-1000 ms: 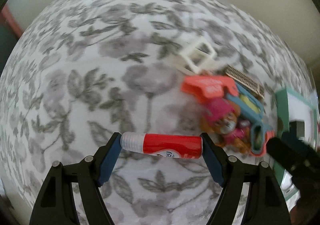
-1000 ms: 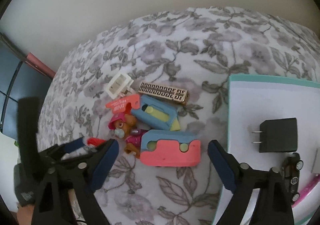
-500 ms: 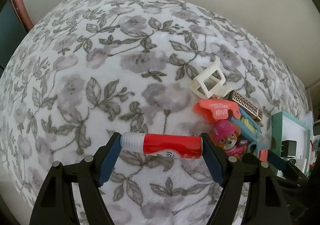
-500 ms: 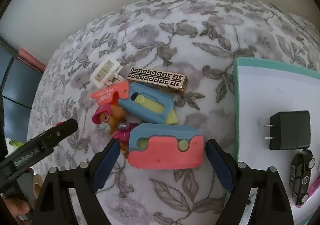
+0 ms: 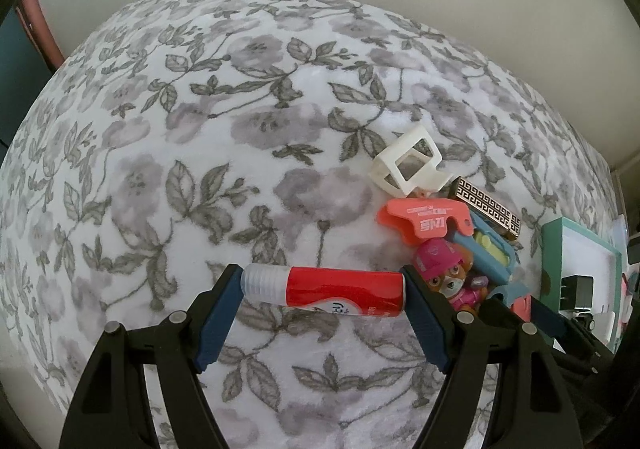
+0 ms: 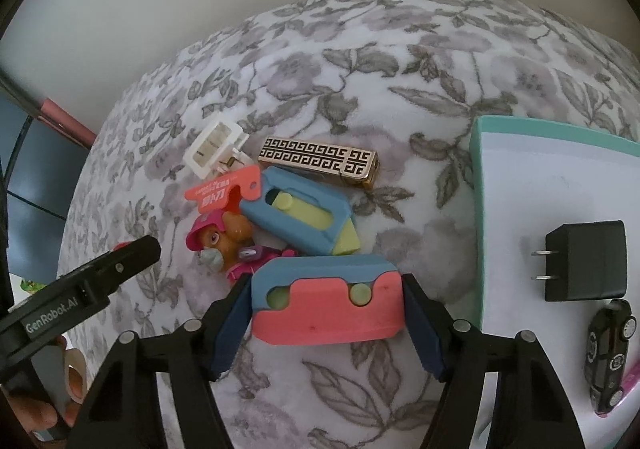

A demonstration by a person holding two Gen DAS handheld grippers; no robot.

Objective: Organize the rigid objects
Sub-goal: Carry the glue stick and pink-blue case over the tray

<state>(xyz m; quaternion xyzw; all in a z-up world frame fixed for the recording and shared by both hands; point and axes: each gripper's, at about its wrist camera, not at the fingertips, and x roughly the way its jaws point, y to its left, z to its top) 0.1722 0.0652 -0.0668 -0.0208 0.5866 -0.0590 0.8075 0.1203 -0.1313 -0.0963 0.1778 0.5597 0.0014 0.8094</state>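
My left gripper (image 5: 322, 291) is shut on a red glue stick (image 5: 332, 291) with a clear cap, held crosswise above the floral cloth. My right gripper (image 6: 326, 303) has its jaws against both ends of a pink and blue block (image 6: 326, 299) that lies on the cloth. Behind it lie a blue and yellow block (image 6: 304, 219), a pink-hatted toy pup (image 6: 224, 241), an orange tag (image 6: 224, 193), a gold patterned bar (image 6: 320, 157) and a white plastic frame (image 6: 214, 147). The left gripper shows as a black finger at the left of the right wrist view (image 6: 92, 281).
A teal-rimmed white tray (image 6: 476, 185) at the right holds a black plug adapter (image 6: 588, 261), a black toy car (image 6: 608, 353) and a pink item at its edge. The floral cloth (image 5: 200, 169) stretches left. A wall stands behind.
My right gripper has moved forward and closed in on the pink and blue block. My left gripper has carried the glue stick away from the pile, to the left.
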